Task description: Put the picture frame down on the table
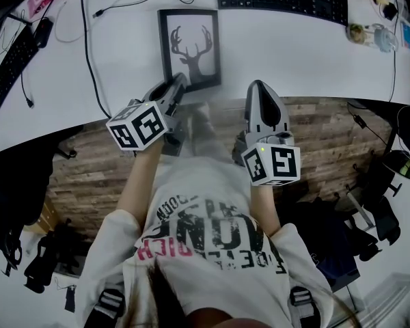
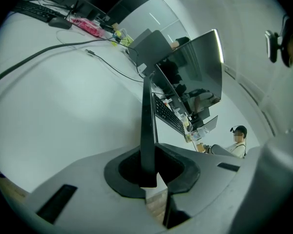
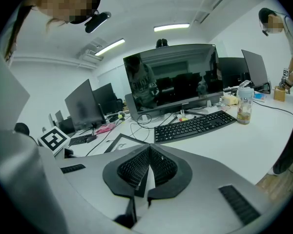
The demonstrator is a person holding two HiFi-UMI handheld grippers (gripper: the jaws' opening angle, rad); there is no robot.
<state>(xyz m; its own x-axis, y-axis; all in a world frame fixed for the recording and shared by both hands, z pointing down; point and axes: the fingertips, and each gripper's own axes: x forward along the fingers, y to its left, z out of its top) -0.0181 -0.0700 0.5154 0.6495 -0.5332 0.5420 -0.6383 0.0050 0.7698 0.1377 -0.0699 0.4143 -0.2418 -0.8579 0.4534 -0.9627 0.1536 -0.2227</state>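
In the head view, the picture frame (image 1: 189, 50) lies face up on the white table (image 1: 294, 53), close to its near edge. The left claw (image 1: 178, 85) is at the frame's near left corner, and the right claw (image 1: 260, 86) hangs just to the right. Because the frame sits so near the edge, a backward pull could drag it off onto the wooden floor (image 1: 328, 125).

In the left gripper view, the frame's dark edge stands between the jaws. They are slightly apart, with a sliver of light on one side, so the grip looks slack. I cannot tell whether that corner rests on the table. If one jaw sits beneath it, the corner may drop with a knock, or snag as the claw slides out.

In the right gripper view, the jaws are closed together on nothing. The frame lies just beyond them to the left, and a keyboard (image 3: 195, 125) sits farther off. A careless push forward could nudge the frame askew.
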